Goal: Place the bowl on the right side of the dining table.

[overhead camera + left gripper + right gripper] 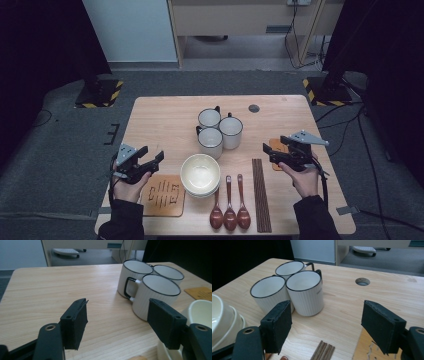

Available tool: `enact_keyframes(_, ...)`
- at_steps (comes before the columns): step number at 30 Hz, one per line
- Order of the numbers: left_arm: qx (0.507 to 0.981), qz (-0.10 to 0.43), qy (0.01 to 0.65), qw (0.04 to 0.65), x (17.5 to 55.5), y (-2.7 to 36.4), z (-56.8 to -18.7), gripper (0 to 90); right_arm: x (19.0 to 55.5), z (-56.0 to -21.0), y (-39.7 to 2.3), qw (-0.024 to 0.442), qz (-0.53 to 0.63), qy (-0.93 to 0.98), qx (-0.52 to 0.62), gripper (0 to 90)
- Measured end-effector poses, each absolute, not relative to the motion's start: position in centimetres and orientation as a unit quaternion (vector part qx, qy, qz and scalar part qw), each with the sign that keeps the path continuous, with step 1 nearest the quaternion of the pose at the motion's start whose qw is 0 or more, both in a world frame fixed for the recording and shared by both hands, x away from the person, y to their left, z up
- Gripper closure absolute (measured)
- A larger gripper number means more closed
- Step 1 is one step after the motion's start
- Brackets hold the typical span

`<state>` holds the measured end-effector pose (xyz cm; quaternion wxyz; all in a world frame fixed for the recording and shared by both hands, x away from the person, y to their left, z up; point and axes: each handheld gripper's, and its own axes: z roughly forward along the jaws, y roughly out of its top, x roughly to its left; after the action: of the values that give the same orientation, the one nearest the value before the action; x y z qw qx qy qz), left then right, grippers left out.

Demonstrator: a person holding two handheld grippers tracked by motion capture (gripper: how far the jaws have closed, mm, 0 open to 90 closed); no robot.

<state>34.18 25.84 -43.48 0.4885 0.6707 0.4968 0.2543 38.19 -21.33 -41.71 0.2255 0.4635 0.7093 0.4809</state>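
Both claws stand released with nothing between the pads: the left gripper (159,158) hovers at the table's (165,112) nine o'clock edge, the right gripper (268,152) at its three o'clock edge, each pointing inward toward the middle.

Largest of the things they face is the stack of cream bowls (200,174), about six o'clock of centre. At twelve o'clock from it sit three white mugs (219,129) bunched together and touching, handles turned various ways. By my judgement the mugs are the likely target, since both gripper views look straight at them.

To do the reach well, I would pick an outer mug and come in from its free side, so the pads close on the wall or handle without nudging its neighbours. The right gripper should pass above the chopsticks (261,192) and the small coaster (276,146) under it; the left should clear the bowl rim.

Both hands (131,186) hold the tools roughly level, wrists straight, forearms entering from six o'clock.
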Motion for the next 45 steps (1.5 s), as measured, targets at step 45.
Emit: enact_keyframes(45,0.698,0.243,0.449,0.503,33.2,21.2,-43.4,41.9,37.9,-40.0,-11.4,0.184,0.520,0.737,0.389,31.7)
